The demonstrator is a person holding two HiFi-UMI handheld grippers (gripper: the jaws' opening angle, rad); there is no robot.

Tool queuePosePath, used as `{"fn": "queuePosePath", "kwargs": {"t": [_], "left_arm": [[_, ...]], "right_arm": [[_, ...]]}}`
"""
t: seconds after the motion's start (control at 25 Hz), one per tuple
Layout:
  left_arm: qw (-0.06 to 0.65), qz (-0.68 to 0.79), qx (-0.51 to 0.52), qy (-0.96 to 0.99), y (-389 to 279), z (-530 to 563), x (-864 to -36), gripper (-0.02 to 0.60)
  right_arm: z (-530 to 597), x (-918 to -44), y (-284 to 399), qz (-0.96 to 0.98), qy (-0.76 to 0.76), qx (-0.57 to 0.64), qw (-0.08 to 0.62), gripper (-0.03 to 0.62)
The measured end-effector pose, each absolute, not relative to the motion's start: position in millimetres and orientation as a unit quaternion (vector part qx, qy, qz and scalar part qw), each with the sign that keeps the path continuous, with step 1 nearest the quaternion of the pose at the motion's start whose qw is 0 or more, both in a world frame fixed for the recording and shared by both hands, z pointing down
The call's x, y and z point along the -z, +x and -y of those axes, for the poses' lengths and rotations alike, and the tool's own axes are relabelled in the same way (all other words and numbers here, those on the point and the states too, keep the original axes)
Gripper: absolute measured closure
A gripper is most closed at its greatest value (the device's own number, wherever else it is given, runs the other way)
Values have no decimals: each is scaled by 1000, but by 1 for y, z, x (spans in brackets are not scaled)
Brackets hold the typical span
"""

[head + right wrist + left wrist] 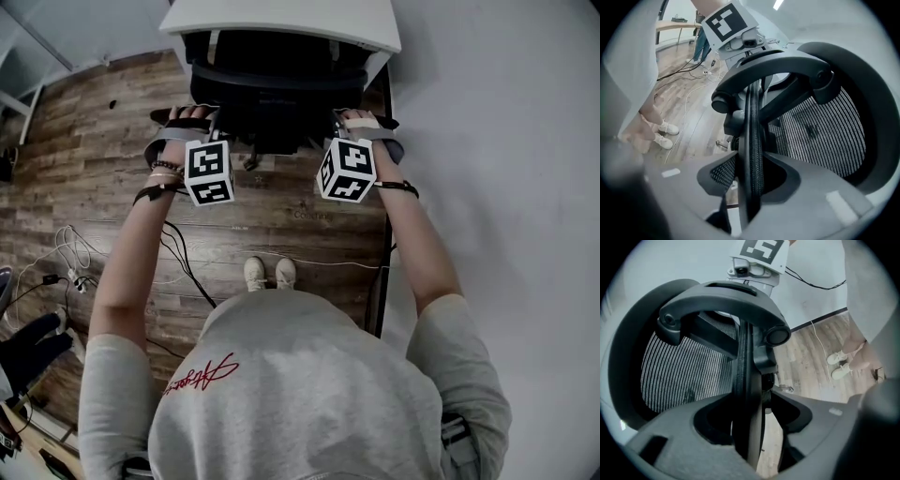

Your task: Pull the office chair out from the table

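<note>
1. Wood-plank floor [103, 187] is recorded throughout. The office chair [272, 94] stands pushed in against the white counter [281, 23], with its black back toward the person.
2. The backrest rim [752, 117] is taken at both sides near the top, presumably so that an even, straight pull can be applied without the chair swivelling.
3. Right tool [749, 153]: narrowed onto the rim, with both jaws seen against it. A grip is judged made.
4. Left tool [753, 392]: the rim stands between the jaws, but a gap is seen on one side. It is set fairly wide and not yet clamped.
5. Both tools are angled downward over the back with arms extended. The shoes [269, 273] are planted well behind, which leaves room for the chair to be drawn out.
6. Loose cables [178, 253] are noted on the floor at left, a possible snag once the chair rolls.
7. Not observable: the chair's lower half, hidden by back and counter; the jaws in the head view, masked by the marker cubes [208, 172].
</note>
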State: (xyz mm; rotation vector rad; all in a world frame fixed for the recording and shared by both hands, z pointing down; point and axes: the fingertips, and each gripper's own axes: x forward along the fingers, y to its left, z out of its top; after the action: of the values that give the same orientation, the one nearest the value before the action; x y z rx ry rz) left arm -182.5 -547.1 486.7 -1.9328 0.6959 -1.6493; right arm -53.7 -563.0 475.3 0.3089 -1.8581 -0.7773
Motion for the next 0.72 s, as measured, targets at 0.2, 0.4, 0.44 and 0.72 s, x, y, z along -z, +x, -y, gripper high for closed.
{"fn": "queuePosePath", "kwargs": {"t": [0.2,0.4,0.44,0.72], "left_arm": [[252,-280,594,-710,-183,551,-488,385],[302,-279,603,-684,-184,551,-491,409],[307,-278,604,-680,-184,551,-491,417],[305,-289,608,-674,-184,556,-487,482]], "right_arm": [[564,-477,-54,779,125,336,515,465],[564,-479,-53,763,133,378,507,485],[565,-479,-53,761,131,377,510,493],[564,-482,-51,768,116,332,535,497]]}}
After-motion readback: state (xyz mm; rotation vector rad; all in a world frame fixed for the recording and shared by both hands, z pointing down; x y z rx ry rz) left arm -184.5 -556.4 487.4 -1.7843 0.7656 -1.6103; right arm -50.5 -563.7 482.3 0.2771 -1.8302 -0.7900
